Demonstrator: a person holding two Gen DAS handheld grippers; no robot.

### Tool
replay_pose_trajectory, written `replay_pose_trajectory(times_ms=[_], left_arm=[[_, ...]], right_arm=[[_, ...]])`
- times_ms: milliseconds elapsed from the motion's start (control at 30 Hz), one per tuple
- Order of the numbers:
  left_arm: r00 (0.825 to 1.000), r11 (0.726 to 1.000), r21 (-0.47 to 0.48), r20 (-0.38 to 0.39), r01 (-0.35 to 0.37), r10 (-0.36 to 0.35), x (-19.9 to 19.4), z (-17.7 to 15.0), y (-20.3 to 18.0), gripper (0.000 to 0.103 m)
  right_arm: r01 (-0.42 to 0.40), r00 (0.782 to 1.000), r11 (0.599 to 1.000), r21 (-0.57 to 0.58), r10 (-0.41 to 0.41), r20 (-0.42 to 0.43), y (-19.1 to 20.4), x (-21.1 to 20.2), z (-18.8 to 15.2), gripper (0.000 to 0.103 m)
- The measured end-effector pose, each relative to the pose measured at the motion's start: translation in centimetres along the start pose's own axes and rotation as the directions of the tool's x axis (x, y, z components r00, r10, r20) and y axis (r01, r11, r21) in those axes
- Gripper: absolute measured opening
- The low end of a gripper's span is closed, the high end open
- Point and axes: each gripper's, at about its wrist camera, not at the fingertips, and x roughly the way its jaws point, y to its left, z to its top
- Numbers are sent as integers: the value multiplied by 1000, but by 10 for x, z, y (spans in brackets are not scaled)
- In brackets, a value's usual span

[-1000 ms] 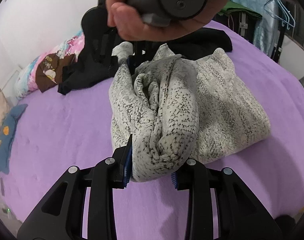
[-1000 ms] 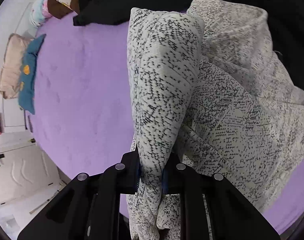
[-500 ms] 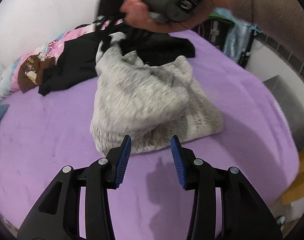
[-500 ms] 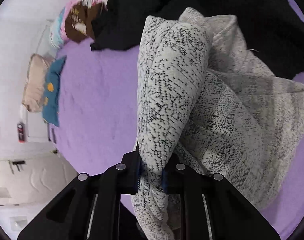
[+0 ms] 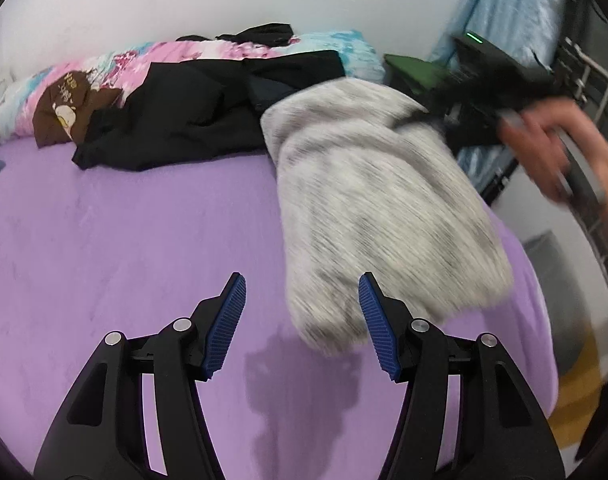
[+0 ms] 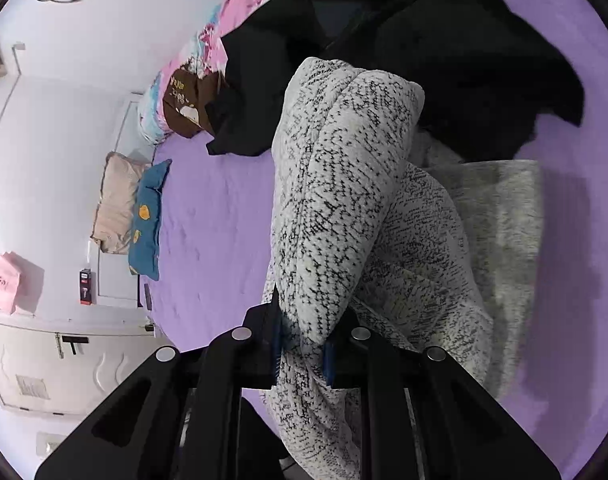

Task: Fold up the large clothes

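A grey-and-white speckled knit garment (image 5: pixel 379 204) hangs folded over the purple bed (image 5: pixel 124 240), blurred by motion. My right gripper (image 6: pixel 304 354) is shut on a thick bunched fold of this knit garment (image 6: pixel 343 208), which drapes down past its jaws. In the left wrist view a hand (image 5: pixel 559 148) holds that right gripper at the far right. My left gripper (image 5: pixel 302 324) is below the garment's lower edge with its jaws opening; the blue pads (image 5: pixel 228 320) touch nothing, and the garment's hem hangs just beyond them.
A pile of black clothes (image 5: pixel 192 120) lies at the back of the bed against a pink and blue patterned pillow (image 5: pixel 116 60). A teal cushion (image 6: pixel 148 216) and a beige pillow (image 6: pixel 116 204) lie at the bed's far end. A metal rack (image 5: pixel 583 72) stands beside the bed.
My left gripper let go of the knit garment, opened wider and drew back. The right gripper carried the garment up and to the right, so it now hangs off the bed surface.
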Motion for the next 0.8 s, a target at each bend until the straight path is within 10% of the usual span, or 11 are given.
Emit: replay_pose_trajectory(times_ms=[333,800], left_arm=[[987,998,-4,-145,61,-61,108,20,-29,55],[989,989,147,-148,24,-2,141,-30,-74,55]], right_arm=[[-43,999,983,181,38,31,-123,32,-19,15],[-96,990,946,310,59,127,-211,50,-60,19]])
